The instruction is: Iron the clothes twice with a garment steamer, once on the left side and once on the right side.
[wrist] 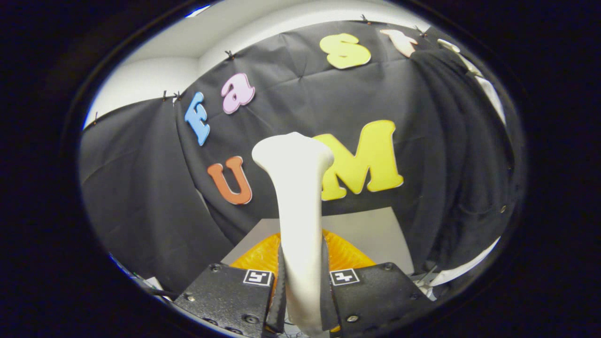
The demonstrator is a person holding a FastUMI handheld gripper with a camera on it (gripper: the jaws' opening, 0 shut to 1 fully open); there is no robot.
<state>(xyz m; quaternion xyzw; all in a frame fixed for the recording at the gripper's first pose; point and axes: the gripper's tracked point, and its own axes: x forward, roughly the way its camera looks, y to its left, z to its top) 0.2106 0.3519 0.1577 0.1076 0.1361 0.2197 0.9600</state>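
I hold the garment steamer [296,206] in the gripper [303,286]. Both fingers press on its white handle, one on each side, so the grip is closed on it and looks firm. The long axis of the steamer runs straight forward from the fingers and rises away from them, and its wider head end stands at the far tip, in front of the booth wall.

The dark garment [462,159] hangs to the right of the steamer, well apart from the head, with a pale hanger [469,63] at its top. This is the relation that matters for me: the head now points at the wall, not at the cloth, so I think the next move must swing the whole tool to the right and turn the head toward the fabric before any stroke can begin. I judge that no ironing pass is under way at this moment.

Below the steamer, just behind the fingers, I see an orange ribbed thing [350,256] on a grey surface [375,230]. It is perhaps the base or stand of the steamer, but the handle hides much of it and I cannot tell for sure.

The garment is strongly bent by the lens, so which part is its left side I cannot say.
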